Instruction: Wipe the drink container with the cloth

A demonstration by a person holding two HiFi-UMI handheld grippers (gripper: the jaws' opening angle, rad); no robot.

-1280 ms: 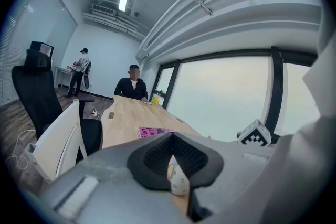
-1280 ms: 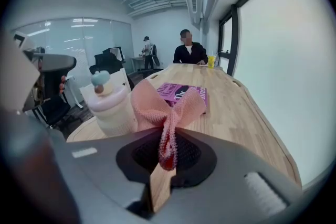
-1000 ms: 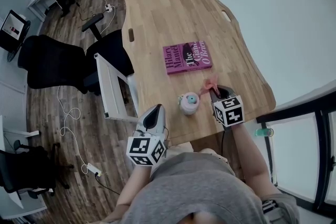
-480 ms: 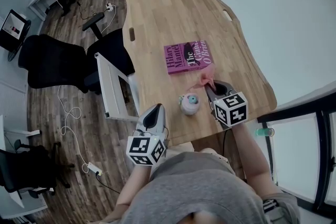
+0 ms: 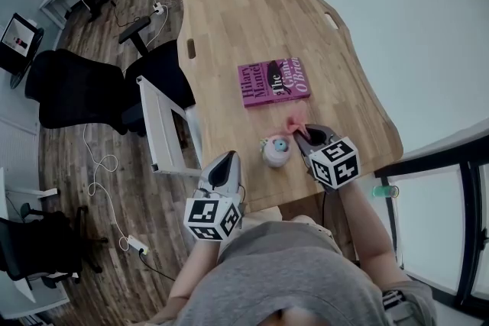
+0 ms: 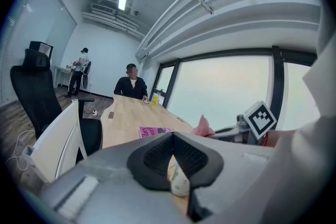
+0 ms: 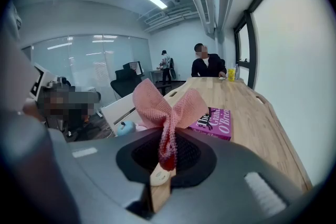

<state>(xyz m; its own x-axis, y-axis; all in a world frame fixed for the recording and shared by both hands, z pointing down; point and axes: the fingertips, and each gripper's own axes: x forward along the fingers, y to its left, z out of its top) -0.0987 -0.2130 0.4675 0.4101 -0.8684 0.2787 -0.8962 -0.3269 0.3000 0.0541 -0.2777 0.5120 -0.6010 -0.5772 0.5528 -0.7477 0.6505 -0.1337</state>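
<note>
Cloth (image 7: 165, 105), 1, pink, limp: pinched in right gripper (image 7: 166, 150). Drink container (image 5: 276, 151), 1, likely light, tippable: on table (image 5: 229, 27) edge just beside; steady at body. Left gripper (image 6: 172, 159) closed, empty, nearby.

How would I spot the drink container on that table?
Take the long wooden table, the end nearest the person. Beside the right claw, which grips a pink cloth, stands a pale container. Its light blue top and upright, rounded shape set it apart from the flat magenta book.
</note>
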